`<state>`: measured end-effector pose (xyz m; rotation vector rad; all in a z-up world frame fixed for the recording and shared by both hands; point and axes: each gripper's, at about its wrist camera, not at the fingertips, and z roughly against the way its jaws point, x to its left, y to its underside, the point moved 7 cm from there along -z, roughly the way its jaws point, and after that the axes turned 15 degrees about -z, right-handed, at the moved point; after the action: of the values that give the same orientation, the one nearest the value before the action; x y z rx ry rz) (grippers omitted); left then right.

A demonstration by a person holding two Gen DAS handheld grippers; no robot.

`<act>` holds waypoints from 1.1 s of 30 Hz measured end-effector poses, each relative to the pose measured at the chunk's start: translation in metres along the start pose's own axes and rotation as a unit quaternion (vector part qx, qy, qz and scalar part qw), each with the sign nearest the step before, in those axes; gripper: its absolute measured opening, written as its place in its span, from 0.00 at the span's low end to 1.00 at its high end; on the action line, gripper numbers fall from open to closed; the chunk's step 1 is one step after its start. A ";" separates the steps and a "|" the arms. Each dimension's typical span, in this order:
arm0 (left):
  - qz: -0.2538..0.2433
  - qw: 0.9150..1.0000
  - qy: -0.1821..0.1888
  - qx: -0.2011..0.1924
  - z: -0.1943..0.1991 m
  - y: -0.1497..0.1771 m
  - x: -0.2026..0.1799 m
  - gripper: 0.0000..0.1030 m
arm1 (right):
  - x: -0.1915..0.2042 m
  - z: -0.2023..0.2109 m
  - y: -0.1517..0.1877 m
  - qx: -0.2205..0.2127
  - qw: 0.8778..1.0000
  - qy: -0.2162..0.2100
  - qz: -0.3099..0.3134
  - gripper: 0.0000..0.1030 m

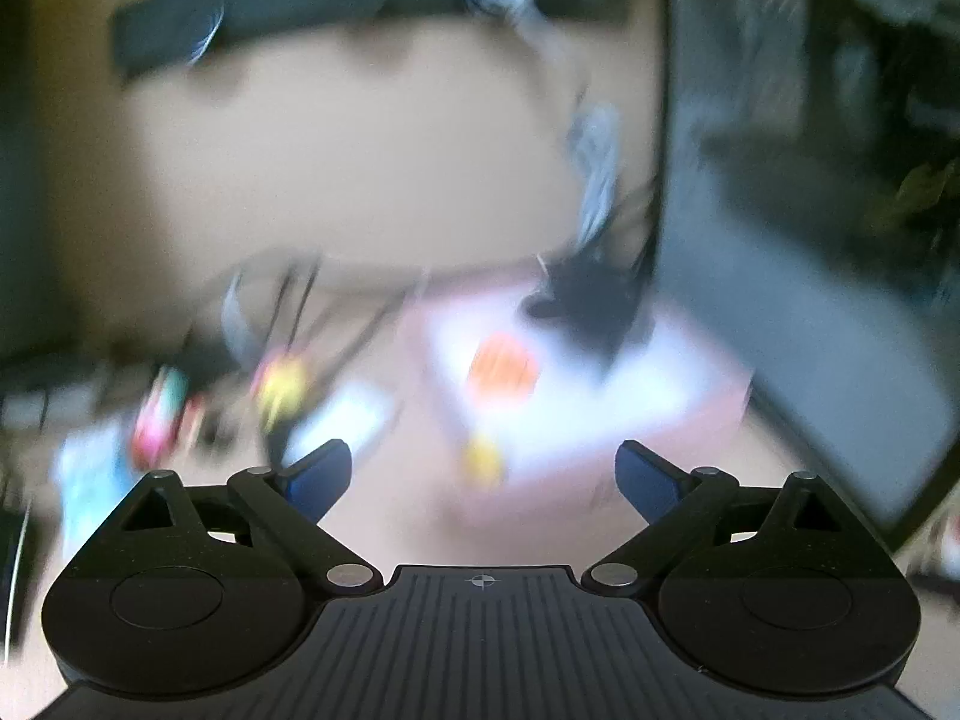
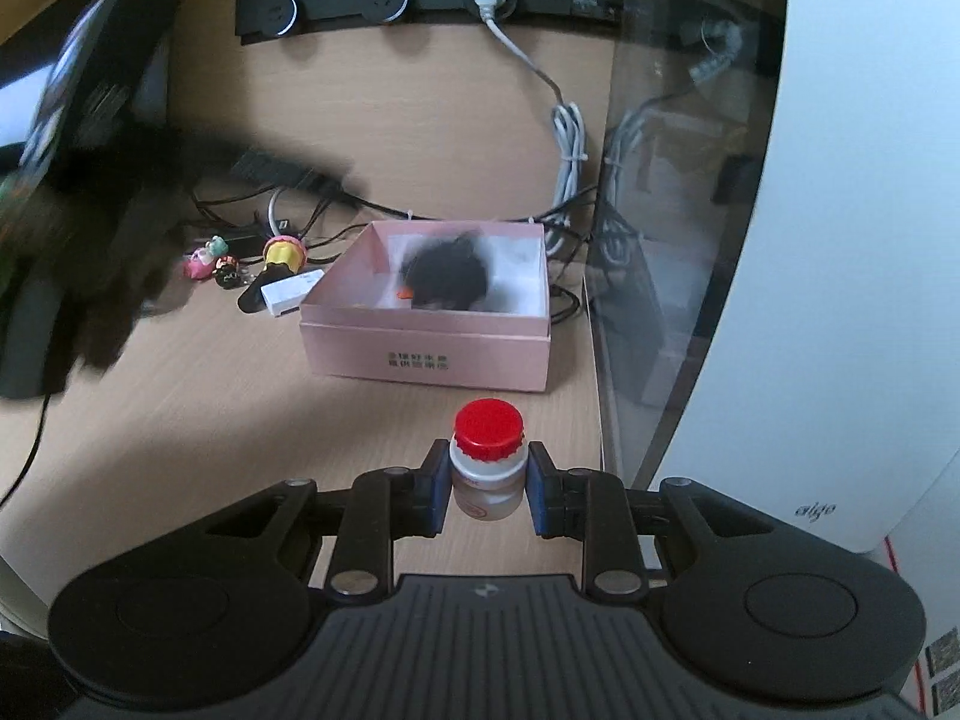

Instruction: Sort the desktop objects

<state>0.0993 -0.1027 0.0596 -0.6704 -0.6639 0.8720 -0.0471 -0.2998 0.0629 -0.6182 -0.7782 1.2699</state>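
Observation:
My right gripper (image 2: 487, 489) is shut on a small white bottle with a red cap (image 2: 487, 462), held upright above the wooden desk just in front of the pink box (image 2: 426, 354). A black fuzzy thing with an orange part (image 2: 447, 279) lies inside the box. My left gripper (image 1: 483, 477) is open and empty; its view is badly motion-blurred, above the pink box (image 1: 600, 468), with orange (image 1: 504, 363) and yellow (image 1: 483, 459) blobs in it. Small toy figures (image 2: 207, 261), a yellow and pink figure (image 2: 283, 252) and a white card (image 2: 291, 294) lie left of the box.
A blurred black shape, seemingly the other gripper (image 2: 90, 240), is at the left. A monitor (image 2: 72, 96) stands at the left, a glass-sided white computer case (image 2: 840, 240) at the right. A socket strip (image 2: 420, 0) and cables (image 2: 567, 144) are on the back wall.

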 end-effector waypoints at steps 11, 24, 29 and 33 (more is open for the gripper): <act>0.109 0.989 -0.028 0.100 0.040 0.109 0.036 0.97 | 0.048 -0.047 -0.008 0.070 0.995 -0.063 0.036 0.24; 0.149 0.982 -0.052 0.099 0.065 0.130 0.065 0.98 | 0.115 -0.089 -0.107 -0.076 0.995 -0.059 0.017 0.69; 0.167 0.977 -0.057 0.117 0.060 0.145 0.079 0.98 | 0.148 -0.098 -0.046 -0.022 0.993 -0.083 0.084 0.72; 0.168 0.977 -0.059 0.119 0.059 0.152 0.094 0.99 | 0.172 -0.110 -0.019 0.005 0.989 -0.086 0.119 0.73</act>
<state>0.0301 0.0631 0.0040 -0.5225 -0.5476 1.2914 0.0709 -0.1336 0.0404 -0.6112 -0.8579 1.5612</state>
